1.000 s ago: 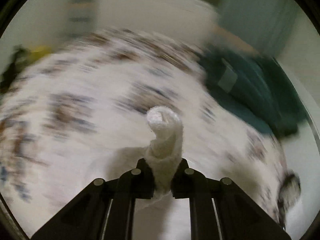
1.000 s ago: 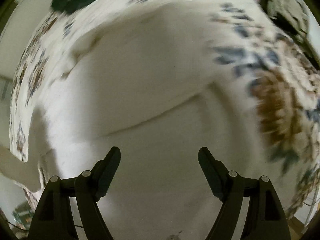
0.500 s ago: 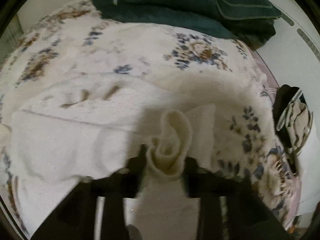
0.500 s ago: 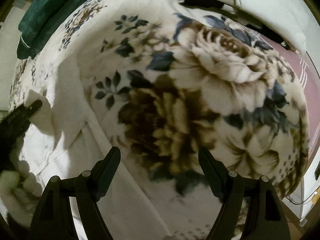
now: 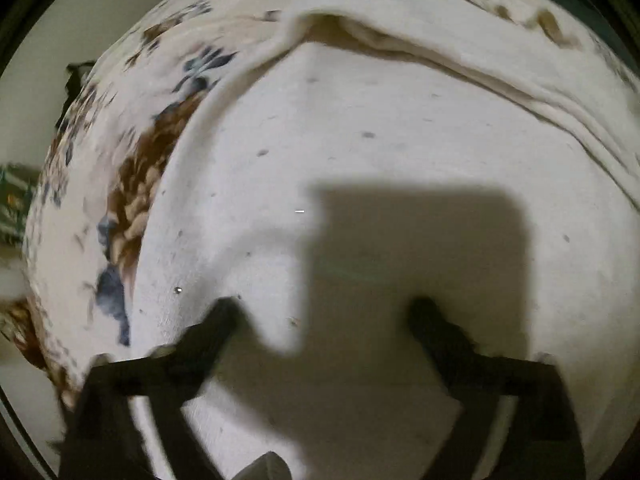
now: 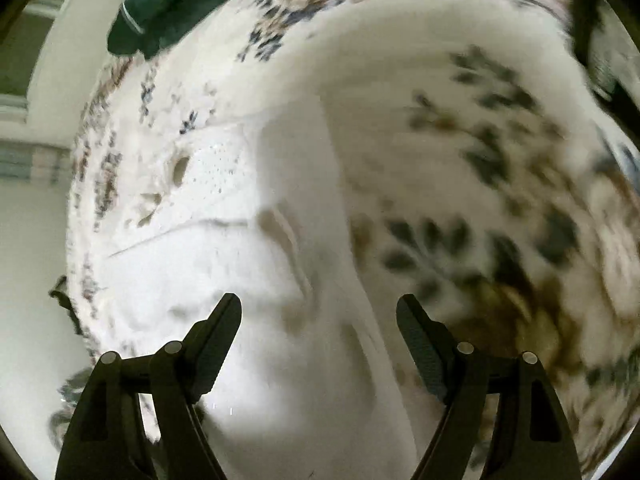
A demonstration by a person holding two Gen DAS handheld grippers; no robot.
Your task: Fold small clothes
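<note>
A white knitted garment (image 5: pixel 380 152) lies spread on a floral blanket (image 5: pixel 132 200), with a folded edge running across its far side. My left gripper (image 5: pixel 324 316) is open and empty, just above the garment, casting a square shadow on it. The same garment shows in the right wrist view (image 6: pixel 248 240), blurred, with small eyelet holes on its left part. My right gripper (image 6: pixel 320 312) is open and empty, over the garment's right edge where it meets the blanket (image 6: pixel 500 220).
A dark green folded cloth (image 6: pixel 168 4) lies at the blanket's far left in the right wrist view. A dark object (image 6: pixel 588 28) sits at the far right edge. The bed's edge and pale wall show at the left.
My left gripper let go of the white rolled cloth and opened; it now hovers low over the flat garment. My right gripper swung back from the flower pattern over the garment's edge.
</note>
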